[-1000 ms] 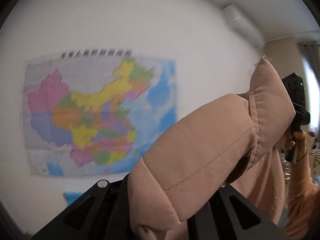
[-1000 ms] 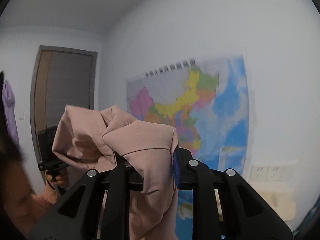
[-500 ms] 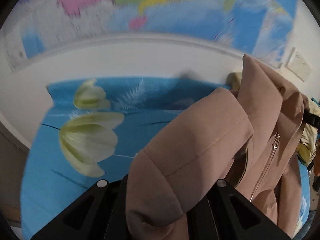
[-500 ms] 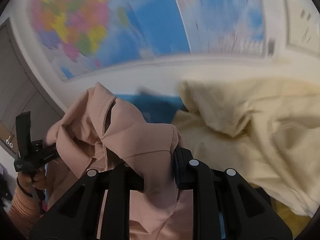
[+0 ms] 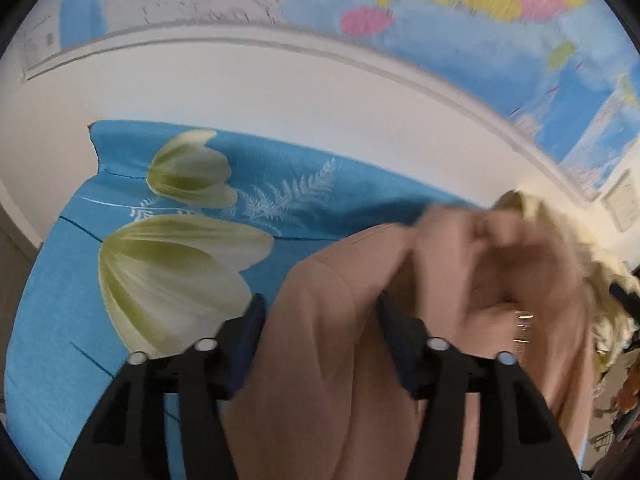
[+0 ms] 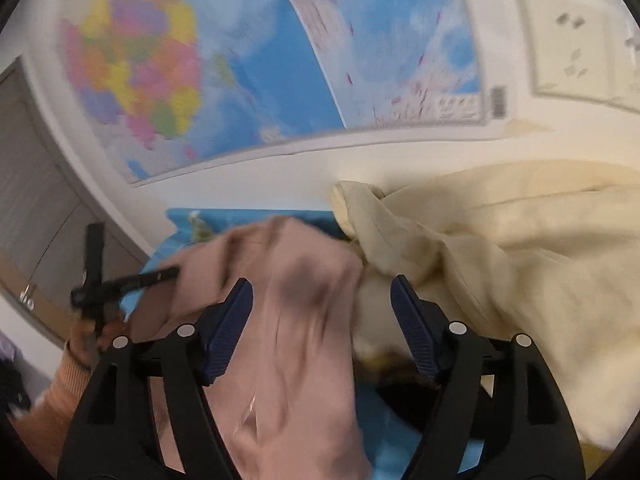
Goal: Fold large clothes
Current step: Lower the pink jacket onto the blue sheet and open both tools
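My left hand-held gripper (image 5: 320,328) and right hand-held gripper (image 6: 322,312) have just been opening. Both stand apart, the pink jacket (image 5: 340,380) loose between their jaws above the bed (image 5: 60,300).

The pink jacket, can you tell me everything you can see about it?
The pink jacket is dusty pink, soft woven cloth with stitched seams and a glinting metal zipper. It is bunched and blurred, draped over the blue flowered sheet. It lies between the open left tongs and the open right tongs, which have just been opening; the pads no longer pinch it. Its far side sits against a cream garment.
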